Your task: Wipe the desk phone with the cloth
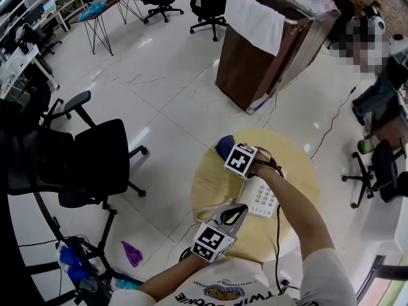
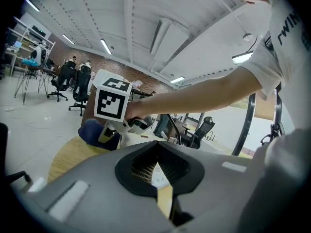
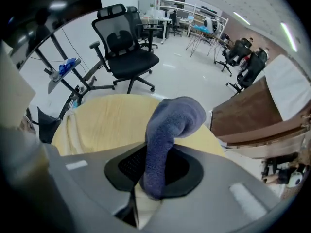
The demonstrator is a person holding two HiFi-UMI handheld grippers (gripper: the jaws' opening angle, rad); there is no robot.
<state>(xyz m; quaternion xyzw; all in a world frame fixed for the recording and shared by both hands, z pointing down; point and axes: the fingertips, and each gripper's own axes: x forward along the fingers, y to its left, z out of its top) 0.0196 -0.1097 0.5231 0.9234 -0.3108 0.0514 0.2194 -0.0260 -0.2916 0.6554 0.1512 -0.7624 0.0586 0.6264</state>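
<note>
A white desk phone (image 1: 260, 199) lies on the round wooden table (image 1: 207, 183), with its dark cord trailing toward me. My right gripper (image 1: 227, 153) is just beyond the phone's far left corner, shut on a dark blue cloth (image 1: 222, 146). In the right gripper view the cloth (image 3: 170, 125) sticks up out of the jaws and droops over the tabletop (image 3: 104, 120). At the phone's near left corner my left gripper (image 1: 237, 210) points at it, jaws together and nothing held. In the left gripper view the left gripper (image 2: 156, 166) looks past its jaws at the cloth (image 2: 95, 132).
A black office chair (image 1: 102, 158) stands to the left of the table. A brown cabinet (image 1: 255, 62) draped with a white sheet is behind it. A purple rag (image 1: 132, 252) lies on the floor near the left. Cables run across the tiles.
</note>
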